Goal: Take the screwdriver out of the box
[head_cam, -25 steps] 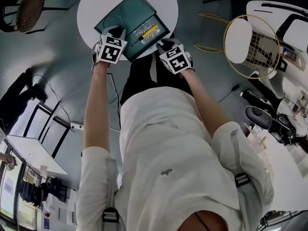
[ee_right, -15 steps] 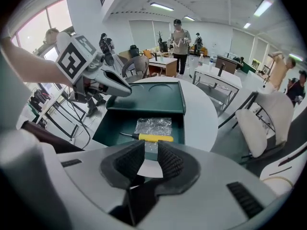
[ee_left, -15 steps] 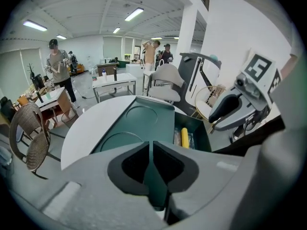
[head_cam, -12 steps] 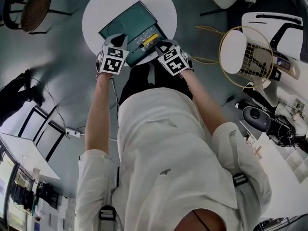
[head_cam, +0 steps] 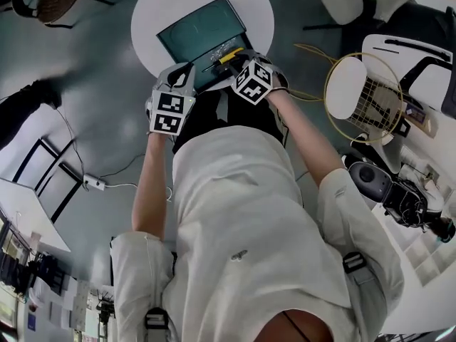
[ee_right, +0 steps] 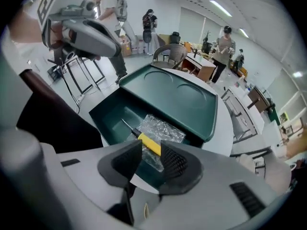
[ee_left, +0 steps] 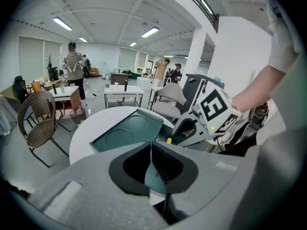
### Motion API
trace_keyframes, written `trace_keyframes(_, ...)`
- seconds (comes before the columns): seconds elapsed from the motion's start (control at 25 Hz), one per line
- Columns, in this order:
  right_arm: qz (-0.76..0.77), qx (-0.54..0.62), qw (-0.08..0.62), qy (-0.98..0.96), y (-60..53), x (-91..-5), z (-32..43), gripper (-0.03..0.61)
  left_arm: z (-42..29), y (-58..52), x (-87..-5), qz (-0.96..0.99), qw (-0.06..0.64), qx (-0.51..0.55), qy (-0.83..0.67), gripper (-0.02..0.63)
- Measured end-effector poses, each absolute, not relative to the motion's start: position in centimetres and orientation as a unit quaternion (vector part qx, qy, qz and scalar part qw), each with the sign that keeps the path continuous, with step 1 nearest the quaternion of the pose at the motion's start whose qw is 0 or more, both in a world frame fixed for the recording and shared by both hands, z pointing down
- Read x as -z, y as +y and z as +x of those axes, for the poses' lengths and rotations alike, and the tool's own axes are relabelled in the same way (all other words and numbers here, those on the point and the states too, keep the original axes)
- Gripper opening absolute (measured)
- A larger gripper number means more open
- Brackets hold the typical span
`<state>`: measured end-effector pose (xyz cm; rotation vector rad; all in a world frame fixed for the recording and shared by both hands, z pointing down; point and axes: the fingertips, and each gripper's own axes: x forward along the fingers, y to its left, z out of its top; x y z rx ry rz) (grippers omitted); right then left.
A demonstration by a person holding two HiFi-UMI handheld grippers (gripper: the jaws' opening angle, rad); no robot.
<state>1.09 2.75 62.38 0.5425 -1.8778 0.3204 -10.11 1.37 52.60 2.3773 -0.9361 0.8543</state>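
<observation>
Lining up to grab screwdriver [ee_right: 147, 143] in box [ee_right: 108, 116] | right gripper [ee_right: 150, 148] just opening, handle between jaws, not gripped | left gripper [ee_left: 151, 162] closed, empty, aside

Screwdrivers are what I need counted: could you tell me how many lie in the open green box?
1: the yellow-handled screwdriver lies on a clear plastic bag in the tray of the open green box. Others could be hidden under the bag.

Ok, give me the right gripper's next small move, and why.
Probably lower the right gripper and close on the screwdriver: its jaws have just been opening, and the yellow handle lies in their gap, ungripped, inside the open box.
</observation>
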Motion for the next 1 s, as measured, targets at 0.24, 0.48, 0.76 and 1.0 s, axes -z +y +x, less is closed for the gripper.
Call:
trace_keyframes(0.24,0.172,-0.097,0.588,-0.784,2.2,-64.3,-0.2,0.13,-11.2,2.6,-51.0,0.855,0.251,-0.269,-0.365,0.015)
trace_keyframes(0.48,0.12,-0.073,0.618,-0.774,2.5,-66.2,-1.6,0.132,-12.3,4.4,-50.5,0.848,0.269,-0.253,-0.38,0.015)
trace_keyframes(0.76,0.084,-0.051,0.639,-0.763,2.9,-67.8,-2.1,0.133,-14.0,5.9,-51.1,0.836,0.284,-0.256,-0.394,0.015)
trace_keyframes(1.0,0.056,-0.03,0.653,-0.755,2.8,-68.4,-2.8,0.135,-14.8,6.0,-51.0,0.831,0.286,-0.254,-0.403,0.015)
